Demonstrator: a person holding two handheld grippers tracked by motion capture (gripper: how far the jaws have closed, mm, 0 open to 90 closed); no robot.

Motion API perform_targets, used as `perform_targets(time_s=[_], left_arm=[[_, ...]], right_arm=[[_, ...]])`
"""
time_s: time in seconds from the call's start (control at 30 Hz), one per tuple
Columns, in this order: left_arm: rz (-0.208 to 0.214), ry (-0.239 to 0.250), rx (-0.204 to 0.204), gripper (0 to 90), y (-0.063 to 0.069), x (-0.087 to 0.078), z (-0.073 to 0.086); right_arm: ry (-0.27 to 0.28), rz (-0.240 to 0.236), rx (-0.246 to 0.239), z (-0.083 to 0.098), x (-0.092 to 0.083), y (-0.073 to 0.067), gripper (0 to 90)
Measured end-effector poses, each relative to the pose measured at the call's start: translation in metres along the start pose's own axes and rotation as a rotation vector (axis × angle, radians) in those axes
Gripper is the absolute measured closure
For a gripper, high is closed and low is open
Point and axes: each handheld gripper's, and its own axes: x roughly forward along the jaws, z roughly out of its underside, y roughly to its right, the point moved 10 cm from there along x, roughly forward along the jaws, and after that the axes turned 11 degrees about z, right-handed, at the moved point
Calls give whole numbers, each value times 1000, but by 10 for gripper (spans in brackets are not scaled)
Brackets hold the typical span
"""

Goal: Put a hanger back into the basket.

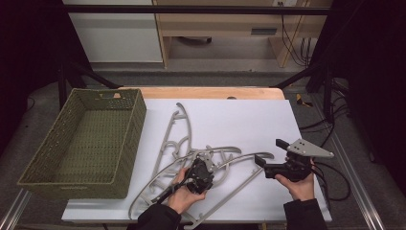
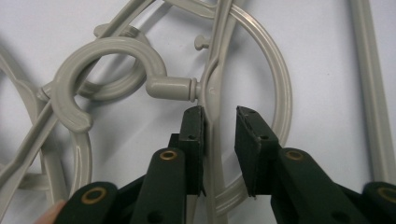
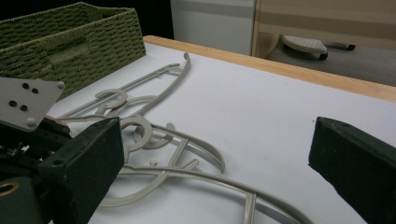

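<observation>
Left tongs [image 2: 219, 116] stand slightly apart, straddling a grey hanger [image 2: 212, 88] bar; one pad touches it. Right tongs [image 3: 215, 154] stand wide apart beside the hangers, above the desk [image 3: 280, 107].

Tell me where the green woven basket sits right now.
In the high view the green woven basket sits at the table's left edge, just left of the grey hangers, up and left of the left tool.
</observation>
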Motion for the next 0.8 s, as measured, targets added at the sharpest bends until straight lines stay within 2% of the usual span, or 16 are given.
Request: perform_targets(time_s=[0.17, 0.23, 0.37, 0.63, 0.8], left_arm=[[-45, -9, 20, 747, 1, 3, 0], [-45, -3, 19, 747, 2, 2, -1], [-21, -8, 19, 705, 7, -4, 3], [53, -16, -45, 708, 4, -6, 11], [51, -20, -46, 731, 7, -7, 12]], right_arm=[[2, 0, 0, 0, 0, 0, 38], [2, -1, 1, 0, 0, 0, 38], [2, 0, 2, -1, -1, 0, 38], [1, -2, -1, 0, 0, 0, 38], [2, 0, 0, 0, 0, 0, 38]])
